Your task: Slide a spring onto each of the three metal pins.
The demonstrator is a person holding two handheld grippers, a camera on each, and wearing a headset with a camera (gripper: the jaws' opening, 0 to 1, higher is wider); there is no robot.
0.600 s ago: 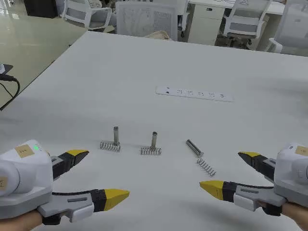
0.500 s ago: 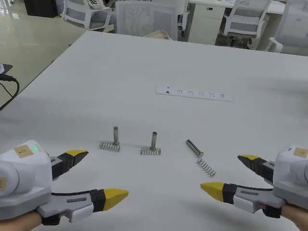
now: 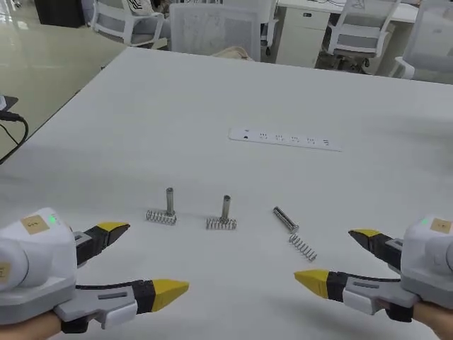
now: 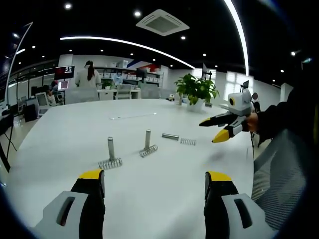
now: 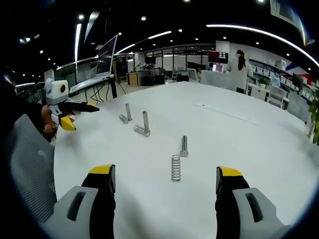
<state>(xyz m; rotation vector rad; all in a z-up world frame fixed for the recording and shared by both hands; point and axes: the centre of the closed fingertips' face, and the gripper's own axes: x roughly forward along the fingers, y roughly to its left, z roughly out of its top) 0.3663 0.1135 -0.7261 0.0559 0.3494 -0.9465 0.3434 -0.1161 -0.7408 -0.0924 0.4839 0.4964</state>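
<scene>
Two metal pins stand upright on the white table, one at the left and one in the middle. A spring lies at the foot of each, left spring and middle spring. The third pin lies flat to the right, with a loose spring just beyond its near end. My left gripper hovers open in front of the left pin, holding nothing. My right gripper is open too, right of the loose spring and the lying pin.
A white power strip lies across the table behind the pins. Office chairs stand past the far table edge. A black cable hangs off the left side. A person stands in the far background.
My right gripper has dropped very slightly toward the near edge. Pins, springs and my left gripper have stayed where they were.
</scene>
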